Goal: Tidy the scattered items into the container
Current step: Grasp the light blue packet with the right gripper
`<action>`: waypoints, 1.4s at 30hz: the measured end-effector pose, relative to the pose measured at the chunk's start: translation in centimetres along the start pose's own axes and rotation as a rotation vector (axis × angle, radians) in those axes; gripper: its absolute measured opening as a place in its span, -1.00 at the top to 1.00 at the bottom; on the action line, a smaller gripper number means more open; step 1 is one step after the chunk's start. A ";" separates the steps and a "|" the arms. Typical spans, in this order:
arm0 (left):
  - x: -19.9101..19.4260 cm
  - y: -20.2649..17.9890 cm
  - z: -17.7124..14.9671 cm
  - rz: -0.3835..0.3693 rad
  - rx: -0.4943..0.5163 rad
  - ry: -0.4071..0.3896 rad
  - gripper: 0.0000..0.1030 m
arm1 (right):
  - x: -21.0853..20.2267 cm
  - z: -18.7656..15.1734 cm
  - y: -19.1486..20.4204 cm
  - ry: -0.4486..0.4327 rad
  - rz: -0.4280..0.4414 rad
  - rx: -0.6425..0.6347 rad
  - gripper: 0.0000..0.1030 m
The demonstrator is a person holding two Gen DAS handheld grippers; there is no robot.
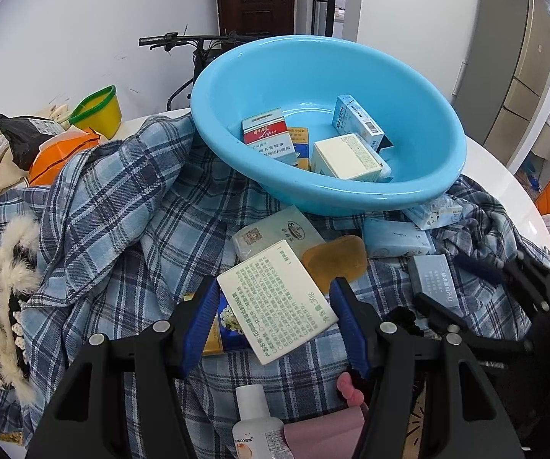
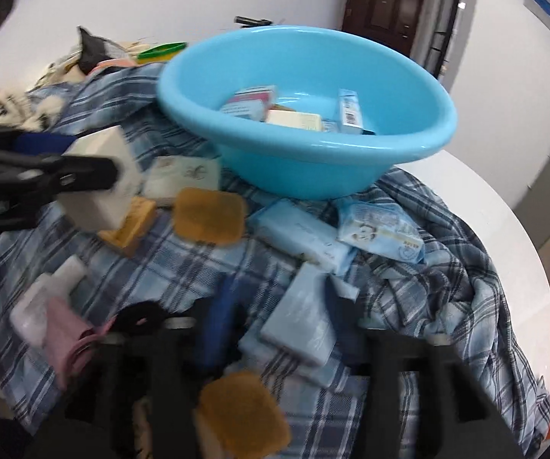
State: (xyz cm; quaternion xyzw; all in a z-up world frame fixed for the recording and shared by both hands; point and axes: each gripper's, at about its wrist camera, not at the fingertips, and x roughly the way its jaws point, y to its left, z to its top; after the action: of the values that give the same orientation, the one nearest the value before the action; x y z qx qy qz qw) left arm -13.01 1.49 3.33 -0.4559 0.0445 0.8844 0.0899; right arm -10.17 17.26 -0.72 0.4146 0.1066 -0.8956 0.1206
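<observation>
- Blue basin (image 1: pixel 328 122), the container, sits at the far middle of the left wrist view on a plaid cloth (image 1: pixel 122 191); several small boxes (image 1: pixel 345 157) already lie inside it.
- Left gripper (image 1: pixel 273 306) is clenched on a flat white box (image 1: pixel 275 306) with green print; both blue pads press its long edges (the box is tilted, one corner toward the camera).
- Just beyond that box lie a pale soap packet (image 1: pixel 279 231) and an amber soap bar (image 1: pixel 336 260), with light blue packets (image 1: pixel 397 237) to their right, close under the basin's near rim.
- Open room: the cloth to the left of the held box is bare folds; near the bottom edge stand a white bottle (image 1: pixel 256 420) and something pink (image 1: pixel 324 432).
- Right wrist view (blurred): the basin (image 2: pixel 305 160) is at far centre, and the round white table (image 2: pixel 504 229) ends close to the right.
- Right gripper (image 2: pixel 279 317) has its jaws set about a pale blue box (image 2: pixel 301 325); the blur hides whether the pads press it, so I cannot tell its grip.
- Another amber bar (image 2: pixel 244 417) lies nearest the camera, a third (image 2: pixel 210 214) farther off.
- At left, the left gripper (image 2: pixel 95 172) carries its white box (image 2: pixel 110 183).
</observation>
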 end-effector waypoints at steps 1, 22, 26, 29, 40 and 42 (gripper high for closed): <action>-0.1 -0.1 0.0 0.001 0.001 0.000 -0.21 | 0.6 0.3 -0.4 0.007 -0.007 0.016 -0.18; 0.1 -0.2 0.1 0.003 0.012 0.012 -0.21 | 1.2 -0.5 2.0 0.052 0.088 -0.082 0.53; 0.0 0.0 0.1 0.008 0.009 0.010 -0.21 | 0.1 -1.3 3.6 0.048 0.124 -0.146 0.53; 0.0 0.2 0.0 0.010 0.005 0.011 -0.21 | 0.4 -0.8 2.7 0.026 0.079 -0.144 0.02; 0.1 0.1 0.1 0.018 0.007 0.016 -0.21 | 5.2 1.3 -1.8 0.081 0.058 -0.021 -0.33; 0.1 0.0 0.2 0.019 0.009 0.017 -0.21 | 6.0 1.6 -2.2 0.089 0.077 -0.021 -0.34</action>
State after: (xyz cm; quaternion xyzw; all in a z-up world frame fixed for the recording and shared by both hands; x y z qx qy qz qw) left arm -13.21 1.52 3.33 -0.4627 0.0537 0.8810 0.0832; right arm -15.78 18.11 -4.08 0.4568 0.1054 -0.8697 0.1544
